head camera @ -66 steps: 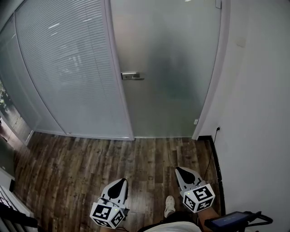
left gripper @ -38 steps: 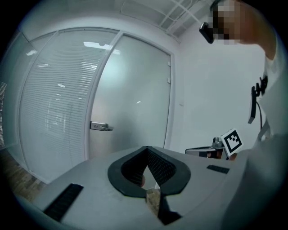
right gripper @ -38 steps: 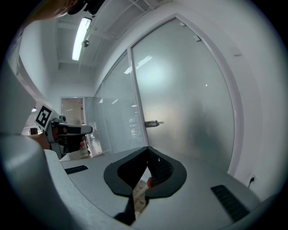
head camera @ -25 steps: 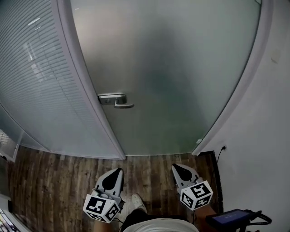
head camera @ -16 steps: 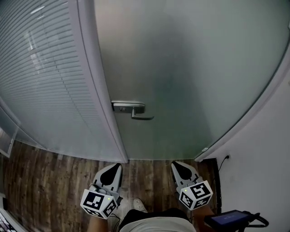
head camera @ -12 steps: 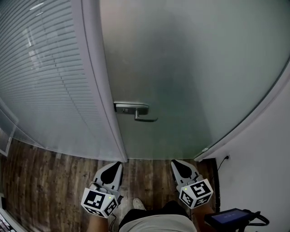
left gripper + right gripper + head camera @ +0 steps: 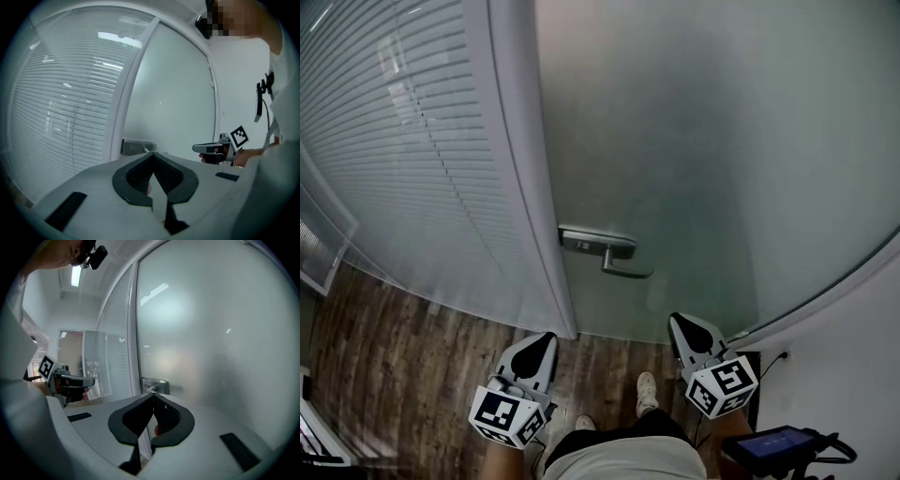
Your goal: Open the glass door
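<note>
1. Found door [image 7: 703, 141] of frosted glass filling the upper right of the head view, closed against post [image 7: 525, 187] with no gap showing. Noted its top and right edge cut off by the picture. Could see only dull shading through the glass.
2. Located handle [image 7: 619, 261] at the door's left edge, just beside the post. Recorded a level lever pointing away from the post, on a rectangular plate [image 7: 595, 241].
3. Placed left gripper [image 7: 546, 337] low in the head view, below and left of the handle and well apart from it. Confirmed in the left gripper view jaws closed together, tips meeting, nothing clamped. Could not identify a pale pinkish patch behind the pads.
4. Placed right gripper [image 7: 677, 321] below and right of the handle, touching neither it nor the door. Confirmed in the right gripper view jaws together and empty. Could not identify a reddish patch behind the pads.
5. Saw the handle partly hidden behind the jaw tips in both gripper views, with only the plate and the lever's root showing.
6. Noted slatted panel [image 7: 403, 141] left of the post, cut off at top and left.
7. Noted dark wood floor [image 7: 384, 347], one shoe [image 7: 647, 394] between the grippers, white wall [image 7: 853, 366] at lower right with a small socket [image 7: 785, 354]. Could not make out the kind of dark device [image 7: 773, 442], cut off at the bottom edge.
</note>
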Available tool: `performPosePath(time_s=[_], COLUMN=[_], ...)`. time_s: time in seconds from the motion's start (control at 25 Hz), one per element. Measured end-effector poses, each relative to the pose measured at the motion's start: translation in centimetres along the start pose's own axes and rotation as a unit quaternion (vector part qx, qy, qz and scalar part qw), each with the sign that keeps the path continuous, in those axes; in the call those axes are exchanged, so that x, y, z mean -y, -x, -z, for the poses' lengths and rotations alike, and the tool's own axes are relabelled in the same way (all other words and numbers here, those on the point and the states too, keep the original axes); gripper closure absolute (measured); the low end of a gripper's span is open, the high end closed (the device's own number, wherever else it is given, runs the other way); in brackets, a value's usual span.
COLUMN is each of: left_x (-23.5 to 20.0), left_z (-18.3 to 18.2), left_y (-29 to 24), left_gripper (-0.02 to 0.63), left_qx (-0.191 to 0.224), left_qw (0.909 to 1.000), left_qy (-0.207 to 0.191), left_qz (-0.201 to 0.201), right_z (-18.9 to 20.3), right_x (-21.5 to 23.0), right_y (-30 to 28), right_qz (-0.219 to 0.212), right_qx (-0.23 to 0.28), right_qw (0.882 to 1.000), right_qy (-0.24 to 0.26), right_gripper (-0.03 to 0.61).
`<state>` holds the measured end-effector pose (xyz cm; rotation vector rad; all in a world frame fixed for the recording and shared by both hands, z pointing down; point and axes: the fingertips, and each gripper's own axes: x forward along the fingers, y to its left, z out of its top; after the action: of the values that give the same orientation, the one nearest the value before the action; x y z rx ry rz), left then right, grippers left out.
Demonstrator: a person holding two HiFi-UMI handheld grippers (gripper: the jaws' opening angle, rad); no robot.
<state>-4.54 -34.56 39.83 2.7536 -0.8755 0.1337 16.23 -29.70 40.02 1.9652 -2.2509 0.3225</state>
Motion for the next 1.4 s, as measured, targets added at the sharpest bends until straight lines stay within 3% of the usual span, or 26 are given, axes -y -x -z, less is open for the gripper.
performPosePath(time_s=[0.16, 0.36, 0.56, 0.72, 0.84, 1.04, 1.4], left_x=[-0.9, -0.6, 0.6, 0.5, -0.1, -0.5, -0.5], left_z=[-1.2, -1.6, -1.0, -0.8, -0.9, -1.1, -1.0], left_y=[-4.2, -9.6, -9.5, -9.4, -9.6, -10.4, -10.7], left_gripper=[0.614, 0.614, 0.614, 0.614, 0.614, 0.614, 0.614], left_qx=[-0.006, -0.002, 0.000, -0.001, 0.001, -0.001, -0.007], left_qw=[0.9987, 0.9960, 0.9937, 0.9939, 0.9947, 0.9963, 0.9969], left_qy=[0.005, 0.005, 0.004, 0.005, 0.008, 0.009, 0.017], left_qz=[-0.050, -0.089, -0.112, -0.110, -0.102, -0.085, -0.077], right_z=[-1.5, -1.0, 0.8, 1.6, 2.1, 2.8, 4.0], right_x=[2.7, 5.2, 3.9, 3.4, 3.3, 3.9, 4.4], right_y=[-4.5, -7.9, -7.6, -8.1, -8.8, -10.5, -12.6], right_qz=[-0.073, -0.131, -0.176, -0.181, -0.182, -0.179, -0.175], right_qx=[-0.004, -0.017, -0.041, -0.057, -0.073, -0.106, -0.149], right_qw=[0.997, 0.991, 0.983, 0.981, 0.979, 0.974, 0.965], right_qy=[0.006, 0.011, 0.022, 0.033, 0.052, 0.093, 0.126], right_gripper=[0.577, 0.577, 0.577, 0.566, 0.488, 0.433, 0.414])
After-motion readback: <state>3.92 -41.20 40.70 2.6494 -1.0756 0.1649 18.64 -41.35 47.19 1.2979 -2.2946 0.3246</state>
